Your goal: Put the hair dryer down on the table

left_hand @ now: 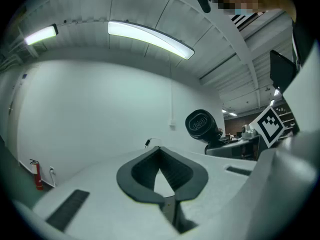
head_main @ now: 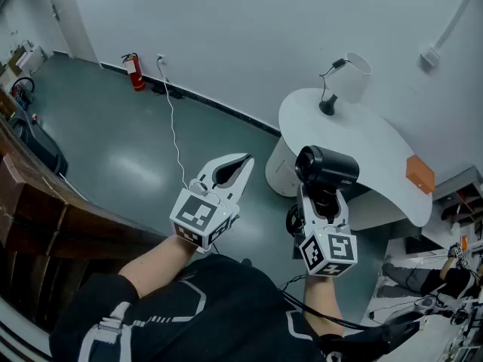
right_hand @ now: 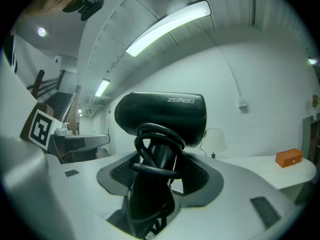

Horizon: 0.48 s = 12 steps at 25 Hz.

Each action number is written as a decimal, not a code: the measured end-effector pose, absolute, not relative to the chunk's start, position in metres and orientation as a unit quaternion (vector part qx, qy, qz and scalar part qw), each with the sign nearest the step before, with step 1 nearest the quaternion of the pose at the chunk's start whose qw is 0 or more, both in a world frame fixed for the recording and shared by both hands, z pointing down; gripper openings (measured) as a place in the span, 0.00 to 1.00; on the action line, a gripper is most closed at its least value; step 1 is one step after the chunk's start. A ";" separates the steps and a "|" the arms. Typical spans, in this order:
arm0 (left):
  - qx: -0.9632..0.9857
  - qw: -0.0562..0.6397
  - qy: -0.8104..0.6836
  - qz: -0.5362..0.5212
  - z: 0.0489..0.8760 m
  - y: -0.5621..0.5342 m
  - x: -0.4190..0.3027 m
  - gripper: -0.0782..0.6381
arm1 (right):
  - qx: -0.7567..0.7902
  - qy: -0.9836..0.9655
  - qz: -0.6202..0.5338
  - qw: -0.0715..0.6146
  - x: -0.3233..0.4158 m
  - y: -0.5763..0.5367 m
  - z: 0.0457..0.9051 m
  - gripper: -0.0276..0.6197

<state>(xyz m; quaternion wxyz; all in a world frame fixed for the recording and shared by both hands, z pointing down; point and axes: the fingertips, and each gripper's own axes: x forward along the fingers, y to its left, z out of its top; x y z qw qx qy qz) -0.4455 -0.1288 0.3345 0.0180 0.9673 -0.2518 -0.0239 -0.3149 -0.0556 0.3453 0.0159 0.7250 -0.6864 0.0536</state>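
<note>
Right gripper [head_main: 324, 199]: lower centre-right of the head view, its jaws are clamping the handle of the hair dryer [head_main: 326, 166], one jaw at each side of the handle. The marker cube [head_main: 329, 253] is sitting at its near end.

Hair dryer: black, it is standing upright in that grip, barrel lying crosswise above the jaws, held in the air. In the head view it is showing against the near-left edge of the table [head_main: 377, 153]. A black cord [right_hand: 152, 149] is looping round the handle in several turns.

Left gripper [head_main: 244, 161]: centre of the head view, left of the dryer and apart from it. Its jaws are closing tip to tip with nothing between them; only a small gap is showing behind the tips.

Table: round, white, upper right of the head view. It is bearing a lamp [head_main: 349, 77] with a white shade at its far side and an orange box [head_main: 419, 173] near its right rim.

Fire extinguisher [head_main: 135, 72]: red, standing on the floor [head_main: 113, 149] against the wall, upper left. A white cable [head_main: 174, 130] is trailing across the floor just right of it.
</note>
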 end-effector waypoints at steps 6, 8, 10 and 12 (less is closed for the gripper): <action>0.967 0.018 -0.252 -0.025 0.331 -0.133 -0.445 0.12 | 0.726 -0.685 0.056 0.016 -0.313 -0.056 0.346 0.45; 0.968 0.018 -0.250 -0.025 0.331 -0.132 -0.444 0.12 | 0.727 -0.685 0.056 0.016 -0.313 -0.057 0.345 0.45; 0.969 0.020 -0.246 -0.026 0.331 -0.131 -0.443 0.12 | 0.727 -0.684 0.055 0.017 -0.313 -0.057 0.345 0.45; 0.969 0.022 -0.243 -0.026 0.332 -0.130 -0.444 0.12 | 0.728 -0.683 0.055 0.017 -0.315 -0.057 0.345 0.45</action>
